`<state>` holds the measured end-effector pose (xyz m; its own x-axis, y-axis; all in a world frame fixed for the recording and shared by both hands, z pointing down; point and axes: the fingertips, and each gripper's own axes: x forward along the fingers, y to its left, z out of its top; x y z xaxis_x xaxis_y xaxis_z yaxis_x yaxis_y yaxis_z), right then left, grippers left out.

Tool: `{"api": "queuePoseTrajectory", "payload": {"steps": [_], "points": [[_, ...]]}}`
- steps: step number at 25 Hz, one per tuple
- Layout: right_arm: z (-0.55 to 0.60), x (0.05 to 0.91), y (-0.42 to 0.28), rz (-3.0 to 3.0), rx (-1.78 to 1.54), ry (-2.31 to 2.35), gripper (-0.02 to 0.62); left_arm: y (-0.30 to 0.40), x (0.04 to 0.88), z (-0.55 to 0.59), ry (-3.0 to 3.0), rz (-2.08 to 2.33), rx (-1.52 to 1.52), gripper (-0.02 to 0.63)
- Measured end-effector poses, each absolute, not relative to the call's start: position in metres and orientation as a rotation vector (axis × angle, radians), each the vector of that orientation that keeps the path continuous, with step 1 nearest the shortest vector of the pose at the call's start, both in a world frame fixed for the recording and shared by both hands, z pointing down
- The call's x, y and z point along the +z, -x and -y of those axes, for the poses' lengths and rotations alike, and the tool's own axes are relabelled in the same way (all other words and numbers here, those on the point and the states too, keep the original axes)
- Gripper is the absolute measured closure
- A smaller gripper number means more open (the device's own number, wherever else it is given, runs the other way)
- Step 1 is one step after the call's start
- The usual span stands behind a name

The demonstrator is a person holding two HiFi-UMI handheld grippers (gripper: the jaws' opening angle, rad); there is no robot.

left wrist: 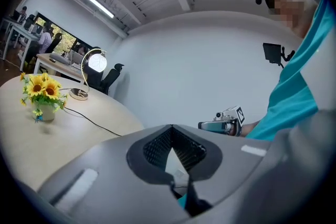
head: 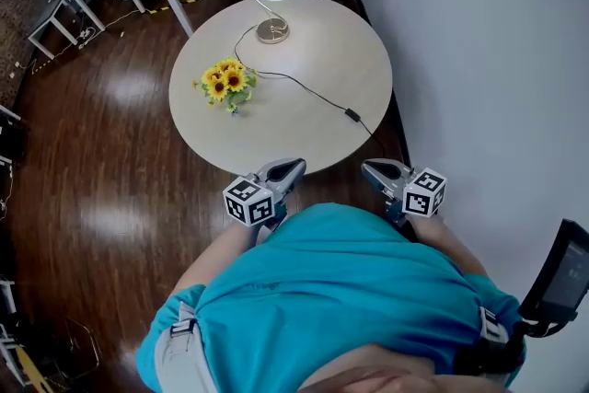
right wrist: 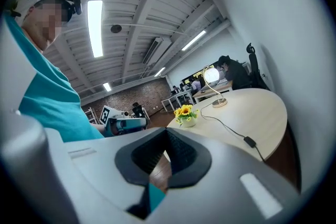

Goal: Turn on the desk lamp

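The desk lamp (head: 271,0) stands at the far edge of the round pale table (head: 340,60), in the upper middle of the head view. Its round white globe glows brightly, hanging from a thin gold stem that arcs up from a flat, round gold base. A black cord (head: 304,87) runs from the base across the tabletop to a small inline switch (head: 352,115) near the table's lower right edge. A small bunch of sunflowers (head: 225,82) sits left of the cord, near the table's left side. The left gripper (head: 293,167) and right gripper (head: 373,167) hang at the table's near edge, close to the person's teal shirt. Each has its jaws together, with nothing between them.
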<state>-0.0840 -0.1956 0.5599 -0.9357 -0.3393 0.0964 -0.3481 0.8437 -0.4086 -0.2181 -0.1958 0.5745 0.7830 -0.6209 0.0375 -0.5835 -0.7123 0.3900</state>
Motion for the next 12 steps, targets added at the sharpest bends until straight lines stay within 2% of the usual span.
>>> {"api": "queuePoseTrajectory", "payload": {"steps": [8,12], "points": [[0.112,0.579,-0.057,2.989,0.696,-0.480,0.594,0.061,0.575,0.108,-2.542,0.934,-0.096,0.580],[0.088,0.597,-0.097,2.980,0.786,-0.463,0.594,0.025,0.578,0.070,-2.551,0.993,-0.021,0.580]]}}
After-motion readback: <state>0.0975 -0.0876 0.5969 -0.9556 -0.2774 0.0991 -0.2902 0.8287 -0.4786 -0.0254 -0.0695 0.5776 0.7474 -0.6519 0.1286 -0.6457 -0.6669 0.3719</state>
